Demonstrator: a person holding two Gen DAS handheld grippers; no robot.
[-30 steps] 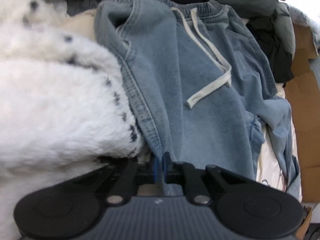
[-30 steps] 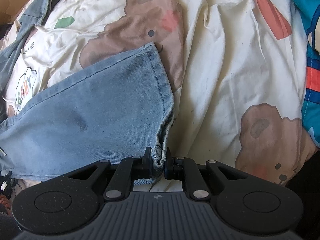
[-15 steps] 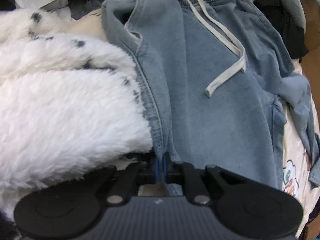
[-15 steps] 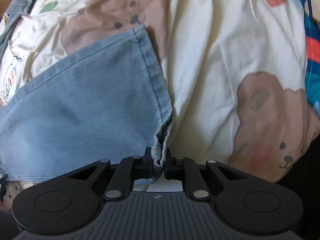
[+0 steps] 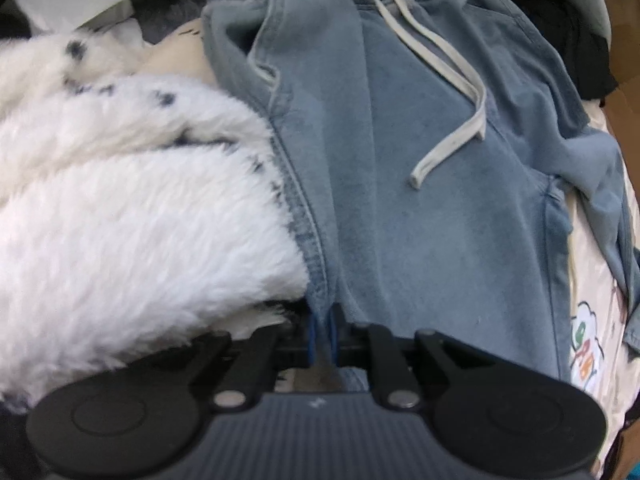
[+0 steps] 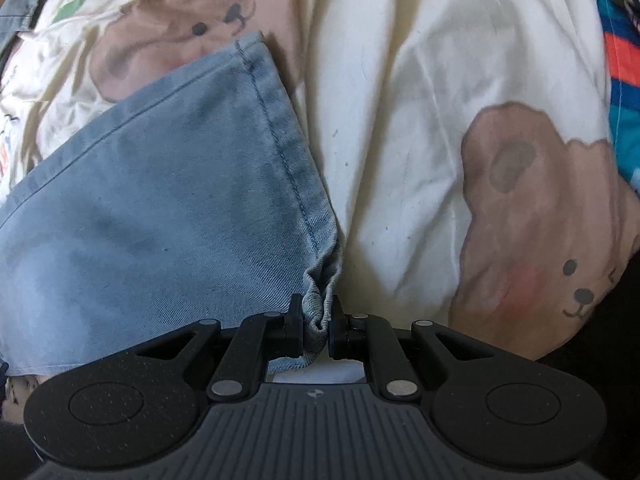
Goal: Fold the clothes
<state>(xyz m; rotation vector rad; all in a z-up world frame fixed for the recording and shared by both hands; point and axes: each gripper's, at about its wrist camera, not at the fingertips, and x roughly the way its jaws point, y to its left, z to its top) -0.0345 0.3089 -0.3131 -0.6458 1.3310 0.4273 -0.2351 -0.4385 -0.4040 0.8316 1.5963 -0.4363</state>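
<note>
Light blue denim trousers [image 5: 420, 200] with an elastic waistband and a cream drawstring [image 5: 452, 80] lie spread across the bed in the left wrist view. My left gripper [image 5: 322, 336] is shut on the trousers' side seam, low in the frame. In the right wrist view one trouser leg [image 6: 168, 208] lies flat, its stitched hem running down to my right gripper [image 6: 316, 322], which is shut on the bunched hem corner.
A white fluffy garment with dark spots [image 5: 120, 208] presses against the trousers' left side. The cream bedsheet with brown bear prints [image 6: 420, 140] lies under everything. Dark clothes [image 5: 560, 28] and brown cardboard [image 5: 624, 60] sit at the far right. Striped blue fabric [image 6: 620, 60] borders the sheet.
Both grippers keep their hold on the denim. The left view has shifted, with the waistband now higher and the sheet showing at the right. The trouser leg's hem has moved along the sheet past the bears.
</note>
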